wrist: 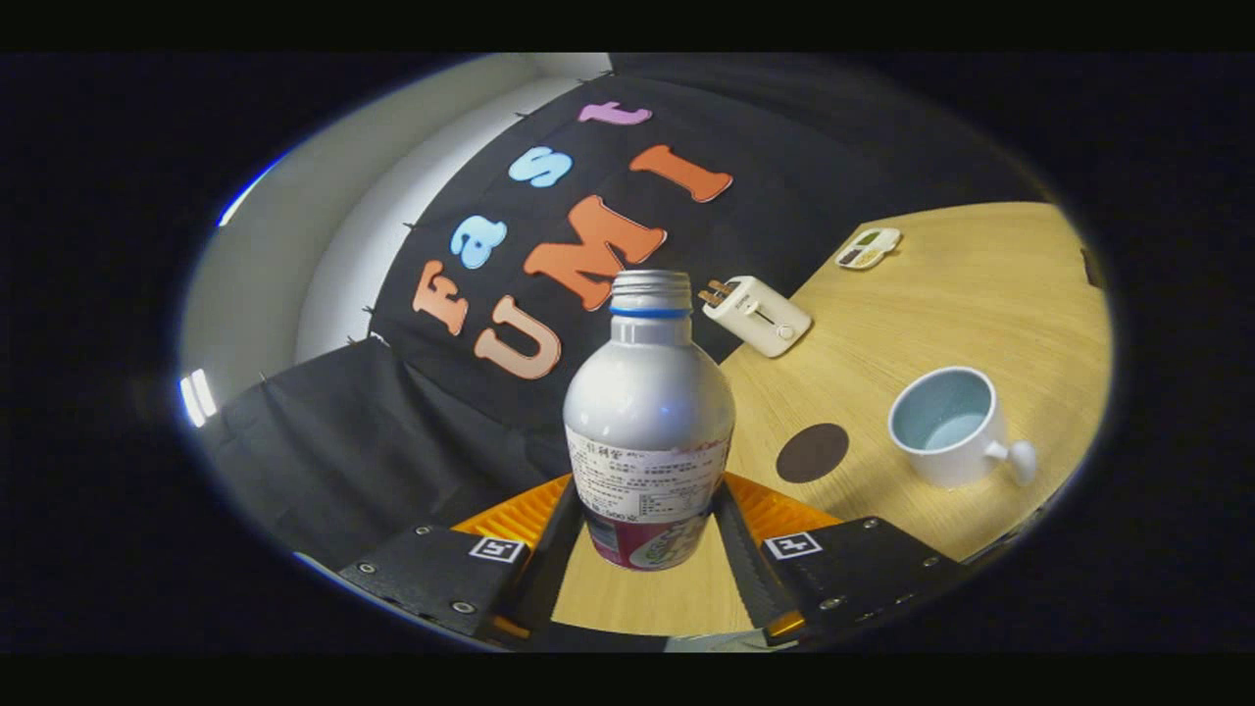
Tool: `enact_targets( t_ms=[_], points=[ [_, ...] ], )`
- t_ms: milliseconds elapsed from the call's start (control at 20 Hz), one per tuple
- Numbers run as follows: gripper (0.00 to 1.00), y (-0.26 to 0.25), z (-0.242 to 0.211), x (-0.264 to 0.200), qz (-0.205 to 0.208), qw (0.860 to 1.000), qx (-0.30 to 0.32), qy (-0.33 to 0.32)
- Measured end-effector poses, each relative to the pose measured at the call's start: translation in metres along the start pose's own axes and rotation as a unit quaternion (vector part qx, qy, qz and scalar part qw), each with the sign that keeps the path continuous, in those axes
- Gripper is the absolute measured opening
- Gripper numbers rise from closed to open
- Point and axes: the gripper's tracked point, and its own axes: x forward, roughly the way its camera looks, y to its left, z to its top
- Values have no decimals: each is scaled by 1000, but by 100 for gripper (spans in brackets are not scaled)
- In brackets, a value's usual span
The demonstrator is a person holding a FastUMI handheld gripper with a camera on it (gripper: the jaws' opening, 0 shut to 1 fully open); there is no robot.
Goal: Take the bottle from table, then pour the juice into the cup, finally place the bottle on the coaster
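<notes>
A silver bottle (648, 412) with no cap stands between the two fingers of the gripper (649, 534) — both fingers press against its lower, labelled part, clamped on it. The view is tilted, and whether the bottle's base touches the wooden table (941, 294) cannot be told. Beyond the fingers, a dark round coaster (812, 452) lies flat on the table, and just beside it stands a white cup (949, 427) with a pale blue inside. Toward the table's far edge sits a white toaster (757, 314) — further along, a small flat white device (869, 248).
</notes>
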Motion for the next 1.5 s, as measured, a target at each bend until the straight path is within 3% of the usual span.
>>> enact_targets(
  t_ms=[250, 450, 550, 1000, 1500],
  points=[
    [74, -11, 8, 12, -33, 990, -137, -13],
    [74, -19, 21, 21, -67, 964, -256, -38],
    [74, -18, 24, 31, -73, 954, -287, -45],
    [74, -47, 17, 99, -120, 932, -342, -27],
    [74, -88, -15, 149, -150, 924, -353, 11]
  ],
)
